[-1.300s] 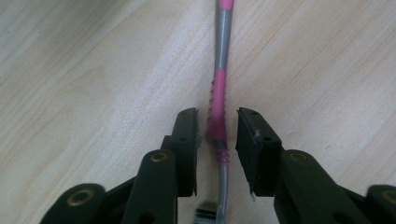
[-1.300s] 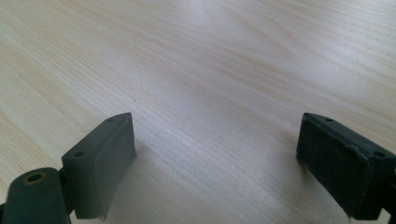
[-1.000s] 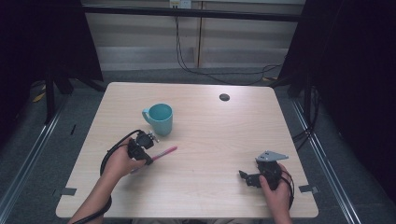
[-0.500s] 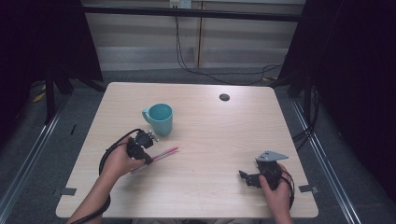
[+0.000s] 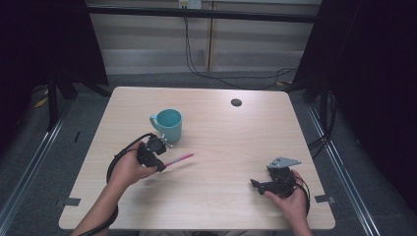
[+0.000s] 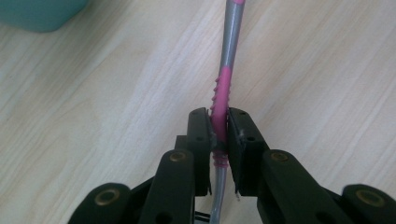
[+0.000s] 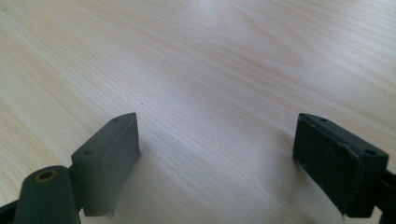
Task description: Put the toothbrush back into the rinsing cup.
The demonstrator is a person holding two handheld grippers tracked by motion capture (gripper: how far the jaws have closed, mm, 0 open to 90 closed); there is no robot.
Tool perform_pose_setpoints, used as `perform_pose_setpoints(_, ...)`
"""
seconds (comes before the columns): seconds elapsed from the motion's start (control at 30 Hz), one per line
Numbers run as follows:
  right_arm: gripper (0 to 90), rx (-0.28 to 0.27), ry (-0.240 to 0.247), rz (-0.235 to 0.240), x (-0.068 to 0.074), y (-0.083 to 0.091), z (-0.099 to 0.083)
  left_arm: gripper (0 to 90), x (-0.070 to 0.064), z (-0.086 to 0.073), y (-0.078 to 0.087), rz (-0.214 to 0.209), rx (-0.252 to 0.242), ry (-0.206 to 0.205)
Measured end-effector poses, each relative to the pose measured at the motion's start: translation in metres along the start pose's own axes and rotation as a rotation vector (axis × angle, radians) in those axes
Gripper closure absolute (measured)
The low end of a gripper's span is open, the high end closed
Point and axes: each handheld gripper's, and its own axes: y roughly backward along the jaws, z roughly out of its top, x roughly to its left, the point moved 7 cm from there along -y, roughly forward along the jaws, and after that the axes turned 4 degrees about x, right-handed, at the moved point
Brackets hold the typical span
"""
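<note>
Right gripper [image 5: 256, 184] sat at the lower right of the high view, resting low on the table [image 5: 236, 142], jaws wide apart with nothing between them; its own view showed bare wood grain between the two pads [image 7: 109, 158]. It looked parked, no part in the work. Left gripper [image 5: 158, 162] was left of centre in the high view, jaws clamped on the pink pen [image 5: 179, 158]. In the left gripper view the pads [image 6: 201, 135] pinched the ribbed pink grip section of the pen [image 6: 223, 93], with the grey barrel running on toward the top of the frame and a clear stub poking back between the jaw arms. In the high view the free end of the pen pointed right and slightly up in frame, low over the tabletop; couldn't tell whether the tip was touching the wood or just off it. Teal mug [image 5: 168, 125] stood upright just above the left gripper in frame, handle to the left, opening up. Farther back, a small dark round thing [image 5: 236, 102] lay near the upper right of the table, well apart from everything. My read: grasp was done, carry step in hand. Next move would call for lifting the pen clear, swinging it up-frame over the mug rim, tipping it toward vertical, then letting go inside. Risk: the pen pivoting in the pinch.
</note>
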Motion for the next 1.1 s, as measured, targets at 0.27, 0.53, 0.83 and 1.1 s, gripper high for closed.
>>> perform_pose_setpoints(0.27,18.8,-0.015,0.14,-0.003,0.018,0.0,0.032,80.1,-0.009,0.011,-0.001,-0.008,0.014,-0.027)
perform_pose_setpoints(0.53,20.0,0.014,0.289,0.017,0.04,-0.006,0.063,80.1,-0.016,0.022,-0.001,-0.017,0.018,-0.055)
perform_pose_setpoints(0.83,22.9,0.027,0.392,0.031,0.054,-0.008,0.078,80.1,-0.023,0.033,-0.001,-0.01,0.026,-0.083)
perform_pose_setpoints(1.1,26.0,0.014,0.482,0.033,0.061,-0.005,0.091,80.1,-0.031,0.045,-0.001,-0.016,0.024,-0.104)
